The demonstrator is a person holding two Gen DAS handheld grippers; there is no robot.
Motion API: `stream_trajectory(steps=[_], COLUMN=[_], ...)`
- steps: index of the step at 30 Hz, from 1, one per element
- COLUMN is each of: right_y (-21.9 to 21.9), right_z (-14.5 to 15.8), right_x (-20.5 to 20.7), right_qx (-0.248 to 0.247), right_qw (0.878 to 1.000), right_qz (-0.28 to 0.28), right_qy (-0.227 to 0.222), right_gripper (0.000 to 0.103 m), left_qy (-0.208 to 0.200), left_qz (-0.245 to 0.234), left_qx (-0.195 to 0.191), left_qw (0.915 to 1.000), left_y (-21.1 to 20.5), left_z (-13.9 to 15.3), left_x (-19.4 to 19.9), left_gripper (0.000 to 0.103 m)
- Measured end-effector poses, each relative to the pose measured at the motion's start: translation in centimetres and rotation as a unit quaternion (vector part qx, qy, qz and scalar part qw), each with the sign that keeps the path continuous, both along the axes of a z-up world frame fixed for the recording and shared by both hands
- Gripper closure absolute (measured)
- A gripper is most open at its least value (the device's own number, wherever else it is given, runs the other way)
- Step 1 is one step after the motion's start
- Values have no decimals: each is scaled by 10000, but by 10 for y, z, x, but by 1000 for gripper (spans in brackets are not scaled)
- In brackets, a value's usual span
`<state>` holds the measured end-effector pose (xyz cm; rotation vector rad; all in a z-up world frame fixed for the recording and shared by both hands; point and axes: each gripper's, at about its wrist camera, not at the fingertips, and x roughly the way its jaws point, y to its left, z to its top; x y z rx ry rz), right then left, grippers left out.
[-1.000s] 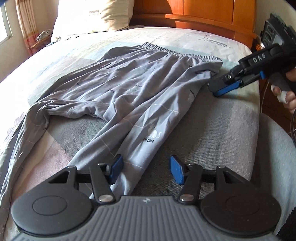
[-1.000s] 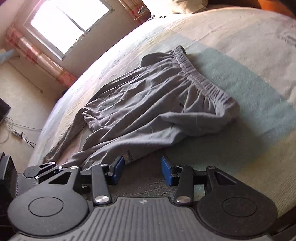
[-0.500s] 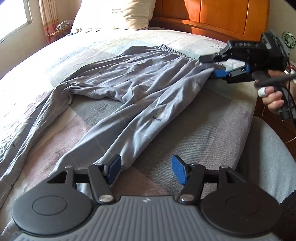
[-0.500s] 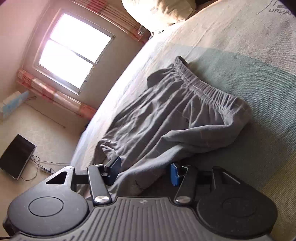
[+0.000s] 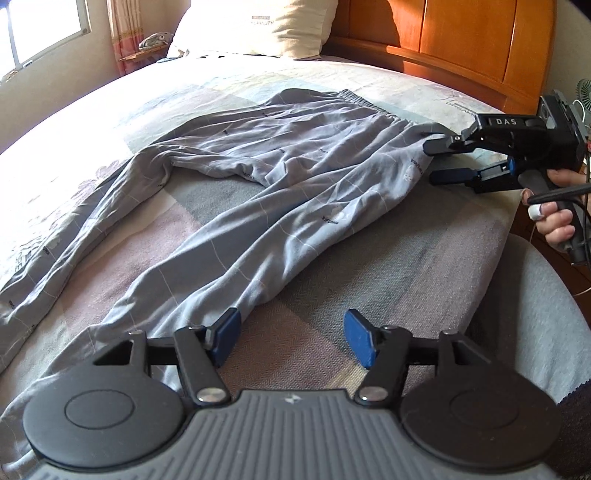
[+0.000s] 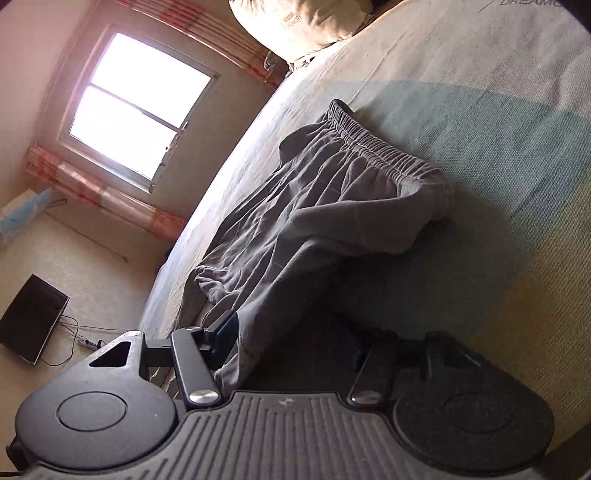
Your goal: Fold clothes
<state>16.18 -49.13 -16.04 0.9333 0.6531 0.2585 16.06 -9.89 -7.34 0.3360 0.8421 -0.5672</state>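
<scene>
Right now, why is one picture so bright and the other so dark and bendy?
Left wrist view: sun falls across the bed, washing out its far side, while the grey trousers stay clear. Right wrist view: the window glares, leaving the trousers shadowed. Both fisheye lenses curve straight edges.

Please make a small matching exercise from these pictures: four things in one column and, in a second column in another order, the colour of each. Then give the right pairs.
Things:
1. trousers
2. pillow
3. headboard
4. pads of the left gripper

Colours:
a. orange-brown wood
b. blue
c. grey with thin pale lines
d. cream

Pairs: 1-c, 2-d, 3-a, 4-b
</scene>
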Motion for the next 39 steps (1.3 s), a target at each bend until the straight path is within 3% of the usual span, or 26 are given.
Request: stream_trajectory(steps=[6, 11, 17, 23, 26, 29, 32, 34, 36, 37, 38, 39], right_y=[-12, -40, -74, -70, -43, -6, 30, 53, 76, 86, 92, 96], right_z=[3, 11, 18, 32, 53, 68, 74, 75, 75, 72, 67, 62], right_x=[-9, -3, 8, 1, -5, -2, 3, 6, 9, 11, 15, 19], right_qx=[-69, -200, -452, -851, -1713, -3113, -4209, -4828, -5429, -5740, -5981, -6132], right_qw=[9998, 9974, 9906, 9903, 9833, 9501, 9009, 8603, 8113, 7843, 7615, 7445], right_qz=[-199, -693, -1261, -995, -534, 207, 1048, 1596, 2103, 2287, 2434, 2587], right_qy=[57, 61, 294, 471, 286, 79, -166, -368, -536, -557, -551, -535], right_gripper=[42, 42, 41, 41, 41, 42, 45, 45, 45, 48, 58, 65], left_qy=[-316, -85, 327, 127, 50, 55, 49, 65, 81, 84, 89, 95], left_qz=[27, -126, -565, -617, -597, -681, -753, -755, -753, -724, -692, -642], left_qx=[225, 507, 536, 622, 519, 495, 503, 485, 474, 509, 543, 573], left_qw=[9992, 9986, 9964, 9961, 9969, 9964, 9959, 9959, 9960, 9960, 9961, 9962], left_y=[11, 14, 12, 15, 14, 7, 2, 2, 2, 3, 4, 5], left_z=[6, -7, -18, -7, -1, -1, -2, -1, -1, -1, -1, -1], left_x=[18, 36, 17, 4, 8, 9, 7, 4, 2, 1, 1, 1], left_gripper=[41, 42, 41, 40, 40, 40, 39, 39, 39, 39, 39, 39])
